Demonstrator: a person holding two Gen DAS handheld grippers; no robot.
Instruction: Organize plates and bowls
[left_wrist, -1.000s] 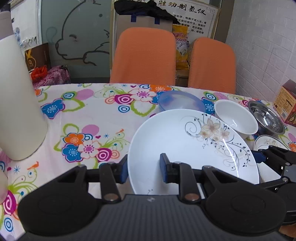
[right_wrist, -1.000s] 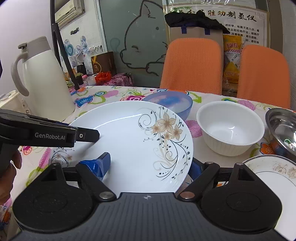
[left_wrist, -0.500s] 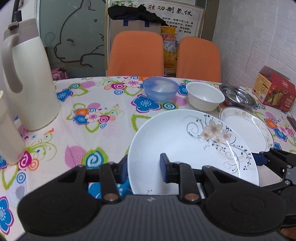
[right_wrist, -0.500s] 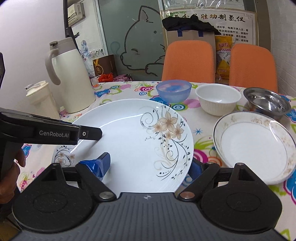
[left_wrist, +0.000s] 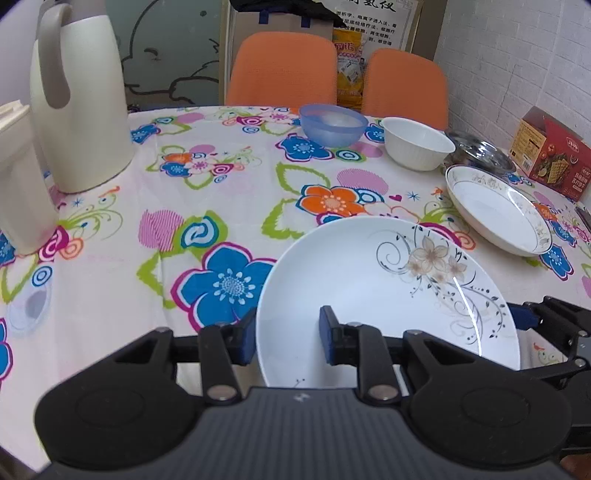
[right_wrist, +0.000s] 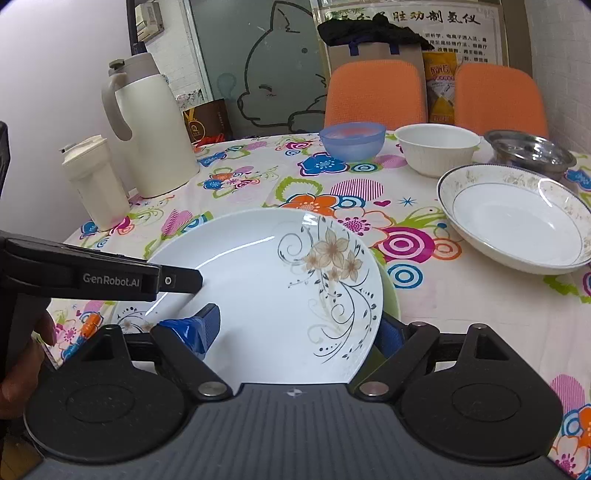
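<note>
Both claws have hold of the same white round plate with a beige flower and black vine print (left_wrist: 388, 295). The left claw (left_wrist: 288, 332) is clamped over the plate's left rim, one blue pad above and one beneath, and the right claw (right_wrist: 295, 328) pinches its right edge the same way. The plate sits low over the near part of the table with the flowered cloth (left_wrist: 184, 206); whether it touches the cloth I cannot tell. Beyond it to the right lies a white deep plate with a gold patterned rim (right_wrist: 517, 218). Along the far edge stand a translucent blue plastic bowl (right_wrist: 352, 142), a white ribbed bowl (right_wrist: 437, 147) and a shiny steel bowl (right_wrist: 532, 151), near one another in a row.
</note>
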